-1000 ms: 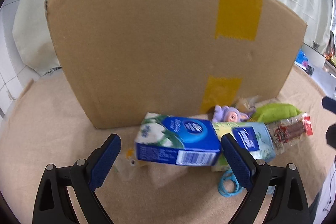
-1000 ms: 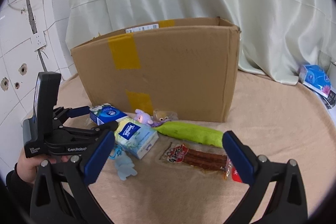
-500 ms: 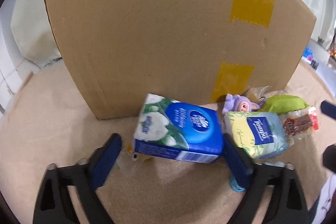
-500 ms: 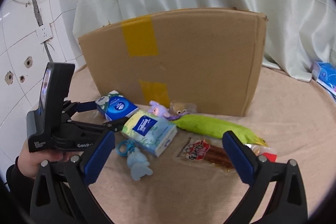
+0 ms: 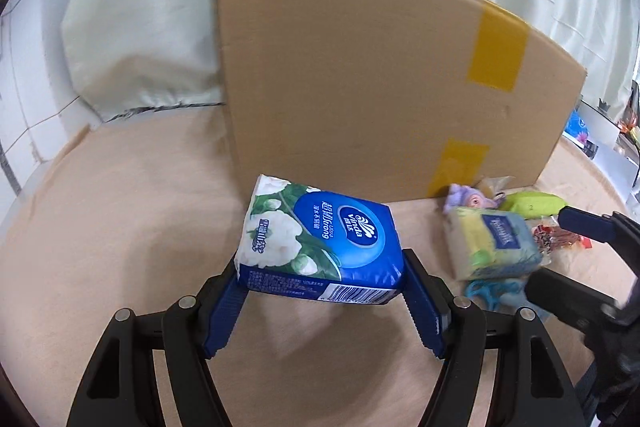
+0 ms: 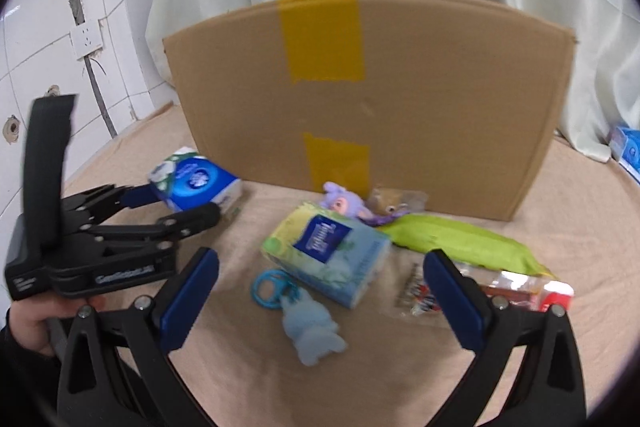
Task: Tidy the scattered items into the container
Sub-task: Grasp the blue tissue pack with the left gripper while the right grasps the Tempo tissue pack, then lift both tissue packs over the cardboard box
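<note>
My left gripper (image 5: pixel 322 267) is shut on a blue and white tissue pack (image 5: pixel 320 243), its pads pressing both ends, with the pack tilted just above the cloth. The right wrist view shows that left gripper (image 6: pixel 188 203) with the tissue pack (image 6: pixel 196 183) at the left of the cardboard box (image 6: pixel 400 87). My right gripper (image 6: pixel 322 259) stands open, low over the cloth, with nothing held. A blue-green Tempo tissue pack (image 6: pixel 326 251) lies just beyond its fingertips. A light blue keychain toy (image 6: pixel 312 327) lies between its fingers.
In front of the tall taped box (image 5: pixel 360 87) lie a purple doll (image 6: pixel 344 203), a small brown packet (image 6: pixel 392 203), a green pouch (image 6: pixel 452 239) and a sausage packet (image 6: pixel 520 291). A person's hand (image 6: pixel 32 319) holds the left tool. Curtain and tiled wall stand behind.
My left gripper closed on the blue tissue pack and carried it left, away from the Tempo pack. My right gripper came forward and lower over the scattered items.
</note>
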`<control>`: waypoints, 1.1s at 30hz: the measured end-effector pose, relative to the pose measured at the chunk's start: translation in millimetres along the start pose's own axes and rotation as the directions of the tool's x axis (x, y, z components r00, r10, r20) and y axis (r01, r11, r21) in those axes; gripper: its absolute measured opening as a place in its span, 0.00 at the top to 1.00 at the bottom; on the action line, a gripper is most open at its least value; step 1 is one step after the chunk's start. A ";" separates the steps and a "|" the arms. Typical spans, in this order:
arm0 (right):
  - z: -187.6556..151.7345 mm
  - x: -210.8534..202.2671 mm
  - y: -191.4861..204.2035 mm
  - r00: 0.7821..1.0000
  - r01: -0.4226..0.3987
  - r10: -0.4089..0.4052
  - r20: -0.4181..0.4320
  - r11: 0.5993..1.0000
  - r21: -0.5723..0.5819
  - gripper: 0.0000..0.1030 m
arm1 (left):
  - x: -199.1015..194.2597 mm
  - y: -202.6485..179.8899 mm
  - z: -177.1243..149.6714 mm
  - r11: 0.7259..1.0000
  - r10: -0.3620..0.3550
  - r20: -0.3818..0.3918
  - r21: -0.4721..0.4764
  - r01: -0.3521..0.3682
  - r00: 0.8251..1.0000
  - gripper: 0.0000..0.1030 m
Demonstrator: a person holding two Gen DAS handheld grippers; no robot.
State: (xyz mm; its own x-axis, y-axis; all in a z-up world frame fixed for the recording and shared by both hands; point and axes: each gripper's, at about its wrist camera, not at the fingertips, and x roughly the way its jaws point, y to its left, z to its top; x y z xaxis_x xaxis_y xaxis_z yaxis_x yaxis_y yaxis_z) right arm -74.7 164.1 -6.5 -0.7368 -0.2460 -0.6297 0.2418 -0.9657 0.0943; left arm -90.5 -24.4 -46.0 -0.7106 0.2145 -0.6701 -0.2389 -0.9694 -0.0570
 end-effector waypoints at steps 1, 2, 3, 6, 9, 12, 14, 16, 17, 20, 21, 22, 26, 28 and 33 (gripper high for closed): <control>1.0 6.6 3.5 1.000 0.023 -0.023 -0.013 1.000 0.002 0.00 | -2.6 4.7 -1.0 1.000 0.003 0.000 -0.003 -0.003 1.000 0.29; 1.7 10.5 5.8 0.999 0.042 -0.042 -0.017 0.999 -0.001 0.00 | -5.2 7.7 -1.3 1.000 0.005 0.006 -0.007 -0.005 1.000 0.29; 2.0 14.6 7.8 0.998 0.060 -0.060 -0.022 0.998 -0.005 0.00 | -5.7 4.9 -1.0 1.000 0.005 0.008 -0.009 -0.005 1.000 0.29; 2.1 26.7 9.3 0.996 0.072 -0.071 -0.057 0.997 0.007 0.00 | -10.7 7.6 -3.5 1.000 0.000 0.016 -0.007 0.000 1.000 0.29; 4.3 37.8 8.9 0.990 0.108 -0.107 -0.087 0.994 0.010 0.00 | -11.6 6.8 -1.8 1.000 -0.013 0.020 -0.007 0.013 1.000 0.29; 5.7 48.3 10.7 0.987 0.108 -0.105 -0.119 0.994 0.017 0.00 | -12.4 21.9 -10.8 1.000 -0.024 0.024 -0.011 0.025 0.999 0.29; 6.4 54.1 12.1 0.986 0.103 -0.100 -0.130 0.995 0.015 0.00 | -12.0 22.7 -10.3 1.000 -0.028 0.025 -0.012 0.029 0.999 0.29; 7.5 61.6 10.5 0.980 0.128 -0.123 -0.159 0.992 0.020 0.01 | -12.0 22.1 -10.7 1.000 -0.025 0.025 -0.015 0.026 0.999 0.29; 9.0 62.4 8.9 0.980 0.121 -0.115 -0.161 0.992 0.027 0.06 | -12.0 22.1 -10.5 1.000 -0.025 0.027 -0.016 0.026 0.999 0.29; 9.8 60.3 3.6 0.986 0.100 -0.093 -0.139 0.994 0.045 0.16 | -13.2 25.9 -12.0 0.999 -0.025 0.029 -0.022 0.026 0.999 0.29; 9.6 59.3 1.8 0.987 0.092 -0.084 -0.133 0.994 0.051 0.16 | -13.5 26.2 -12.0 0.999 -0.026 0.032 -0.025 0.027 0.999 0.29; 9.4 58.0 0.6 0.989 0.086 -0.078 -0.129 0.995 0.057 0.17 | -13.6 25.7 -12.2 0.999 -0.028 0.030 -0.025 0.029 0.999 0.29; 9.3 41.7 2.9 0.993 0.086 -0.084 -0.086 0.996 0.022 0.17 | -19.4 20.5 -11.0 0.999 -0.029 0.046 -0.022 0.030 0.999 0.29; 12.0 29.7 3.7 0.994 0.088 -0.087 -0.060 0.996 0.016 0.17 | -24.2 16.6 -8.6 0.999 -0.031 0.059 -0.021 0.033 0.998 0.29; 24.9 -8.2 1.1 0.996 0.091 -0.091 0.025 0.996 0.001 0.17 | -34.6 1.7 -3.3 0.999 -0.035 0.080 -0.003 0.035 0.996 0.29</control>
State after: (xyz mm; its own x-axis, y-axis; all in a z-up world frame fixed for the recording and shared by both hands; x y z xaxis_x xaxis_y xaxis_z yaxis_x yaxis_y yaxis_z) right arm -84.2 162.9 18.0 -0.7714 -0.1591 -0.6161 0.1732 -0.9842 0.0373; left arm -64.1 -33.9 -25.3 -0.7522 0.2570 -0.6067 -0.2616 -0.9616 -0.0829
